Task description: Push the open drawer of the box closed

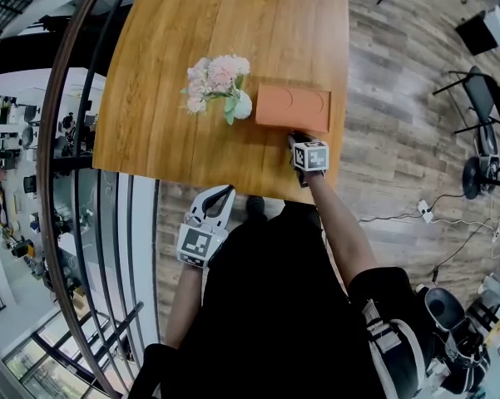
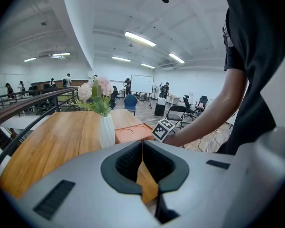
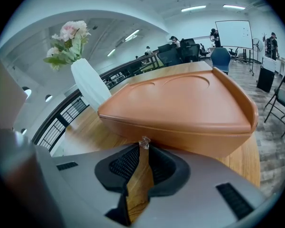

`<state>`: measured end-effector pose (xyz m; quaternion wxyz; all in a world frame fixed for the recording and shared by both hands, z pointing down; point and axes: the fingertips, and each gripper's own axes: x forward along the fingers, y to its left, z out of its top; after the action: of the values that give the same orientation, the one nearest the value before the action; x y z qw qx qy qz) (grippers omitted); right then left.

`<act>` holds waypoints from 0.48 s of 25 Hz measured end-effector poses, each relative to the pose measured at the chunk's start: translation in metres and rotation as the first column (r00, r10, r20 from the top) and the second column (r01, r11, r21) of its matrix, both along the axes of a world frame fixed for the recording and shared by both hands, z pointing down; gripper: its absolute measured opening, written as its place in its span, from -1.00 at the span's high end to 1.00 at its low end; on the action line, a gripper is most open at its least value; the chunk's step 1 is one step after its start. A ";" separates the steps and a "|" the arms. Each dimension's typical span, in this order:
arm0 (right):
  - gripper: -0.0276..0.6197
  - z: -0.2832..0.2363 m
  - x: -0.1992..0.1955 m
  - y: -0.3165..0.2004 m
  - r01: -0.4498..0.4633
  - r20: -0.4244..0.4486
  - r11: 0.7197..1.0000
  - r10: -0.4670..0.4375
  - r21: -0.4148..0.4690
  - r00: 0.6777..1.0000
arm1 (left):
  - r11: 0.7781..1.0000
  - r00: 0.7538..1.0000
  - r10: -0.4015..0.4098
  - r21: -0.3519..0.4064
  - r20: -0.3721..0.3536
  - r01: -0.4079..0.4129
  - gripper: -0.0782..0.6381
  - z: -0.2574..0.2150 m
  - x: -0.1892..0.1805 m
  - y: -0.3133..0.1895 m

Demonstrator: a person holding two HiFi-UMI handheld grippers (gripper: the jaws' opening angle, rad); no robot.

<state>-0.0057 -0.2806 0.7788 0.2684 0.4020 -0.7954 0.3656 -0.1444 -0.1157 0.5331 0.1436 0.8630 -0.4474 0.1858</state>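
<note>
An orange box (image 1: 292,108) with two round dents in its lid lies near the table's front right edge. My right gripper (image 1: 298,139) is at the box's near side, jaws shut. In the right gripper view the shut tips (image 3: 143,149) touch a small clear knob (image 3: 144,143) on the box's (image 3: 180,103) front; the drawer front looks flush with the box or nearly so. My left gripper (image 1: 223,193) hangs shut and holding nothing, off the table's near edge. In the left gripper view its tips (image 2: 142,144) point toward the box (image 2: 130,133).
A white vase (image 1: 242,105) of pink flowers (image 1: 216,77) stands just left of the box, close to it. The wooden table (image 1: 191,23) stretches away behind. A black railing (image 1: 75,140) curves along the left. Chairs (image 1: 482,98) and cables lie on the floor at right.
</note>
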 end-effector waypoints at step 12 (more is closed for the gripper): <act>0.61 -0.006 -0.002 0.002 -0.012 0.027 1.000 0.012 -0.008 1.000 | 1.000 1.000 -0.005 0.003 0.001 0.005 0.71 -0.003 -0.004 0.004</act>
<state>-0.0078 -0.2787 0.7731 0.2570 0.4009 -0.7950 0.3757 -0.1484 -0.1118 0.5297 0.1427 0.8620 -0.4497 0.1853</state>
